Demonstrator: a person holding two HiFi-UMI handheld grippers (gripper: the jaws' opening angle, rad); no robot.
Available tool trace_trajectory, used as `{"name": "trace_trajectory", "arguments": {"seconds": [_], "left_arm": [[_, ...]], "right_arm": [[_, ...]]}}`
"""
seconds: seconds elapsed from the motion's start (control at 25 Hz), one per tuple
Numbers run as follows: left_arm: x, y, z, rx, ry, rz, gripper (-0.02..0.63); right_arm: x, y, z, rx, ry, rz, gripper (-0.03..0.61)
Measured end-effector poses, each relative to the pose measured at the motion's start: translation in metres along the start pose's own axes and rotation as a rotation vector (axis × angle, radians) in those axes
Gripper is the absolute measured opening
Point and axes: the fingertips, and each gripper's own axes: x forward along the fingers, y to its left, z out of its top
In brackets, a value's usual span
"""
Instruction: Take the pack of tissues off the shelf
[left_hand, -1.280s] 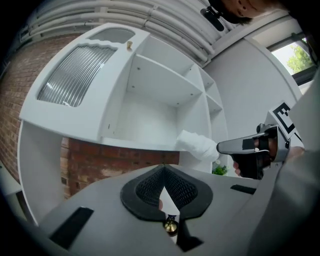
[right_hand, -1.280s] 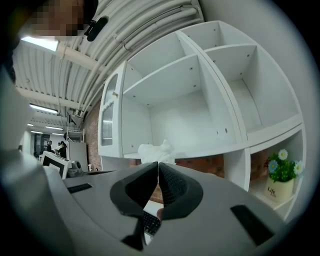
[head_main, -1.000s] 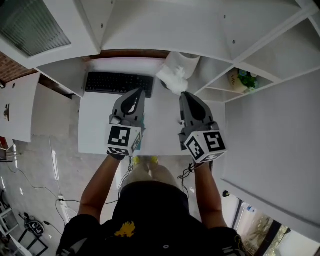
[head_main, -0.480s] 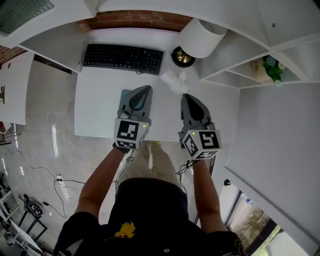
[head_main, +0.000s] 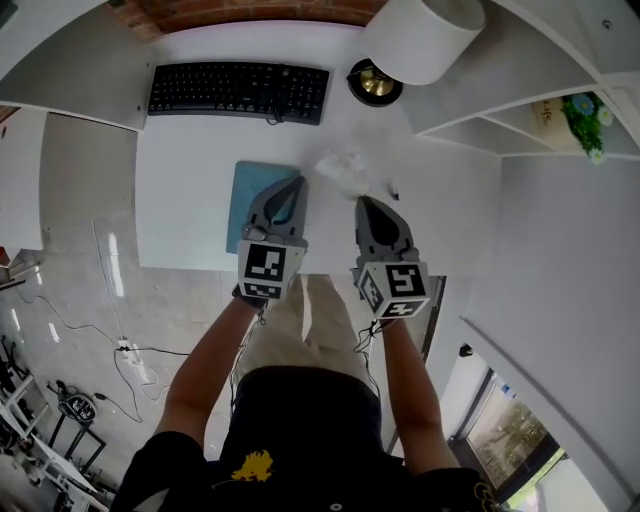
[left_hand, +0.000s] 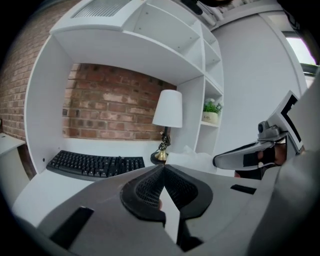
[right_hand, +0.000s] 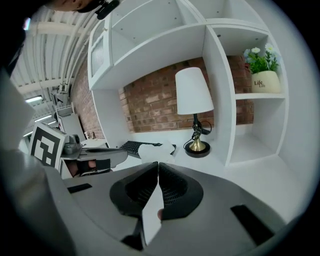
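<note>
The pack of tissues (head_main: 343, 172), white and crumpled, lies on the white desk (head_main: 180, 210), between the two gripper tips and a little beyond them. It also shows in the left gripper view (left_hand: 192, 156) and the right gripper view (right_hand: 152, 151). My left gripper (head_main: 297, 182) hangs over a teal pad (head_main: 252, 195), jaws shut and empty (left_hand: 162, 166). My right gripper (head_main: 365, 200) is alongside it, just short of the pack, jaws also shut with nothing between them (right_hand: 157, 164). Neither gripper touches the pack.
A black keyboard (head_main: 238, 90) lies at the back of the desk. A white-shaded lamp (head_main: 425, 35) with a brass base (head_main: 375, 82) stands at the back right. White shelves rise on the right, one holding a potted plant (head_main: 585, 115). A brick wall is behind.
Both grippers have come down side by side toward the desk, staying shut. The head view has tipped, showing more of the desk. The pack lies where it was.
</note>
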Motion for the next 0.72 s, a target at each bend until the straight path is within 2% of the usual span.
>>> {"name": "trace_trajectory", "arguments": {"seconds": [0.28, 0.72], "left_arm": [[0.009, 0.005, -0.059, -0.042, 0.076, 0.031, 0.014], [0.002, -0.009, -0.104, -0.062, 0.162, 0.021, 0.014]], "right_arm": [[0.011, -0.003, -0.071, 0.033, 0.101, -0.005, 0.011], [0.016, -0.004, -0.105, 0.035, 0.143, -0.025, 0.014]]}}
